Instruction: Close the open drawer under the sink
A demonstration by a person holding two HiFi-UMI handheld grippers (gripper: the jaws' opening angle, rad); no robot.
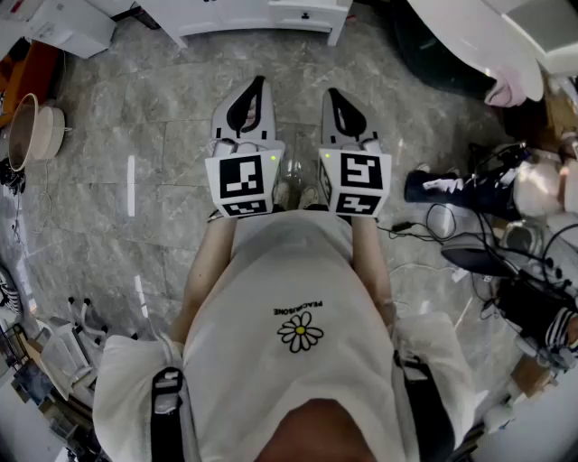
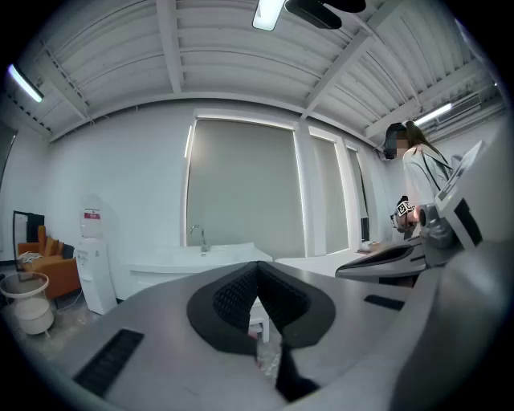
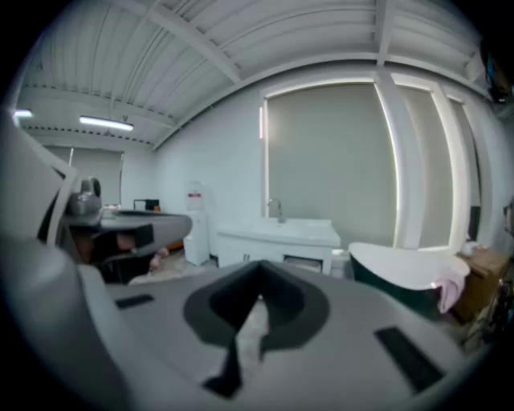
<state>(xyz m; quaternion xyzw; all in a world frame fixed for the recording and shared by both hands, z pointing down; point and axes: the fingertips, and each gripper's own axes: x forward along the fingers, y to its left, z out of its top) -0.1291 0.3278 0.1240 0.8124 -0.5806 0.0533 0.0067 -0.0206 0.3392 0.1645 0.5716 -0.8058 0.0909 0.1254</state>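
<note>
Left gripper, right gripper: both jaws pressed together, empty. Sink cabinet ahead; drawer contents unclear. Pink cloth draped over bathtub rim.

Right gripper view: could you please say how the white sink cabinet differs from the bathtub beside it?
The white sink cabinet is boxy and carries a tap; the rounded bathtub is dark outside. A pink cloth drapes the bathtub's rim, none the cabinet. Both have white tops.

Sink cabinet cut off by head view's top edge, bathtub likewise cropped, drawer too blurred to judge
</note>
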